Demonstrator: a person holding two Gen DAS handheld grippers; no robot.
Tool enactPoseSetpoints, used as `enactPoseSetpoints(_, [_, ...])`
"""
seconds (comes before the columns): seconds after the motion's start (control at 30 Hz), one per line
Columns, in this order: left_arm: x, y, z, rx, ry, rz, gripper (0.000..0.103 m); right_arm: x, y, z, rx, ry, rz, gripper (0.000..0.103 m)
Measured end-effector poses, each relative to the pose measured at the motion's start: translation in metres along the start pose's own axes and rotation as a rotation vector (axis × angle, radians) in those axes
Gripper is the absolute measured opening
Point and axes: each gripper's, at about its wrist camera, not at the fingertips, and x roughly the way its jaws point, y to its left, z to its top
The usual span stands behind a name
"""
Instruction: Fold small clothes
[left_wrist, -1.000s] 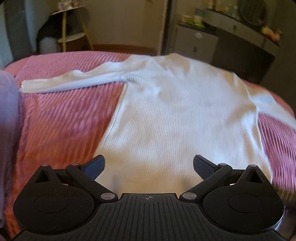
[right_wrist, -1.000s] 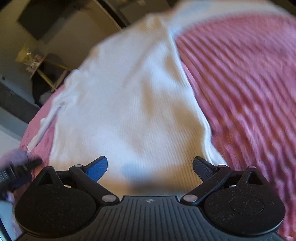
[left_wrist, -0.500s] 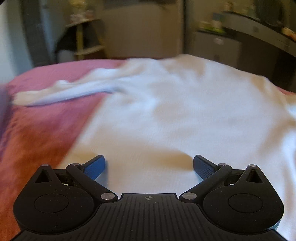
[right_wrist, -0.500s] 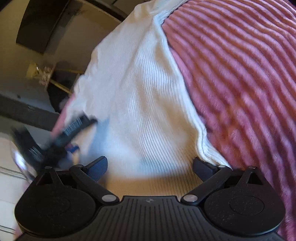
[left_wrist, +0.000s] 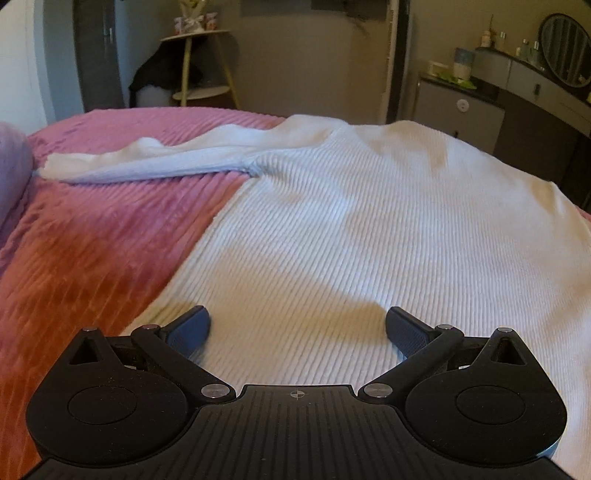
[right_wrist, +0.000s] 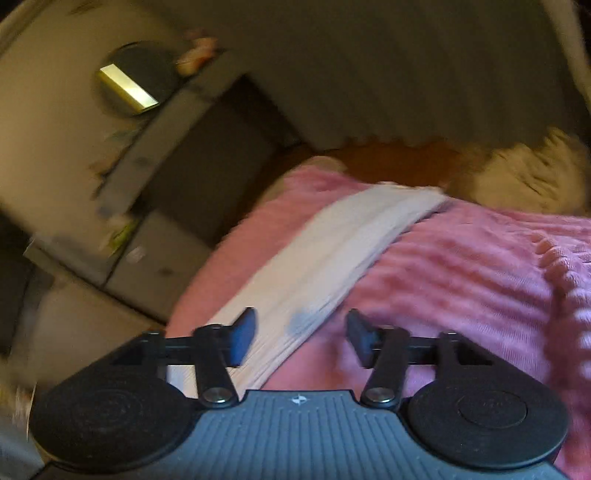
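Sweater (left_wrist: 369, 229) flat on pink bedspread (left_wrist: 92, 251); my left gripper (left_wrist: 297, 328) spread wide over hem, my right gripper (right_wrist: 301, 334) half-open above sleeve (right_wrist: 332, 258), both empty.

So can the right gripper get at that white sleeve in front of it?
Probably yes. The right gripper is open, the sleeve lies flat on the pink blanket between its fingers, and nothing covers it.

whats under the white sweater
The white sweater lies spread flat on a pink ribbed blanket, which shows around its body and sleeve. Whatever lies beneath the blanket is covered.
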Motion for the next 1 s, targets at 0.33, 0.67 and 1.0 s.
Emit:
enactPoseSetpoints(0.33, [-0.002,-0.007,-0.008,-0.015,-0.037,0.041,0.103,0.046,-0.029,0.016,0.239,-0.100,0.000,0.009])
enactPoseSetpoints(0.67, [-0.005,-0.002,-0.006,-0.060,-0.056,0.035,0.103,-0.042,0.147,-0.054,-0.508,-0.224,0.258,0.008])
enactPoseSetpoints(1.0, [-0.024,0.032,0.004,-0.188,-0.088,-0.022,0.103,-0.046,0.267,-0.276,-0.803,0.164,0.587,0.035])
